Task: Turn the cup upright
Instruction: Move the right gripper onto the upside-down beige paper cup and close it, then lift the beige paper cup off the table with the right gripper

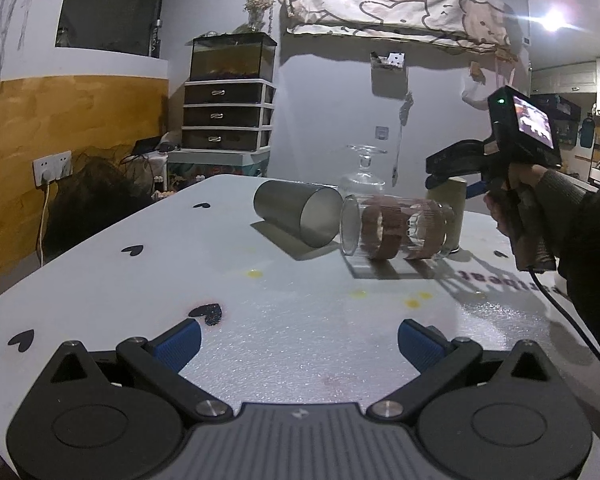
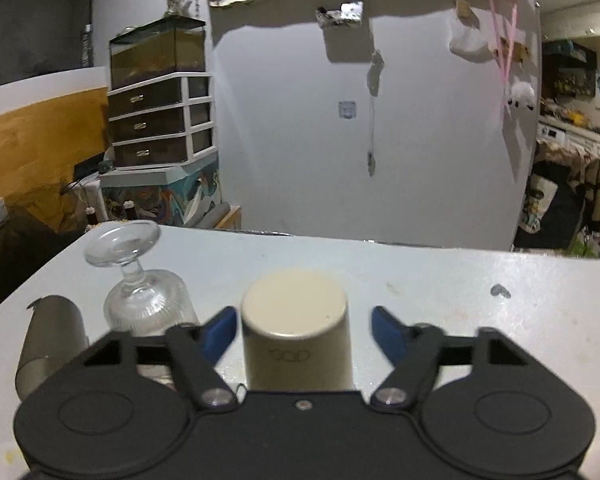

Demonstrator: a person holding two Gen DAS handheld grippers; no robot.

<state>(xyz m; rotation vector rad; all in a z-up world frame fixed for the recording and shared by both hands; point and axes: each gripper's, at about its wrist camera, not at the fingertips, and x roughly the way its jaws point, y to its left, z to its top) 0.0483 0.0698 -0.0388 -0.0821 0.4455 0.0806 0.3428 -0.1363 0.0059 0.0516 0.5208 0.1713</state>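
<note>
A cream cup (image 2: 296, 328) stands upside down on the white table (image 2: 460, 300), base up. My right gripper (image 2: 304, 330) is open with its blue fingertips (image 2: 220, 334) on either side of the cup, not touching it. In the left wrist view the same cup (image 1: 450, 216) shows behind a clear glass, with the right gripper (image 1: 452, 168) over it. My left gripper (image 1: 299, 342) is open and empty, low over the table near its front.
A grey metal cup (image 1: 296, 212) lies on its side next to a ribbed clear glass (image 1: 396, 228), also on its side. A stemmed glass (image 2: 140, 292) stands upside down behind them. The table's far edge (image 2: 380, 240) is close behind the cream cup.
</note>
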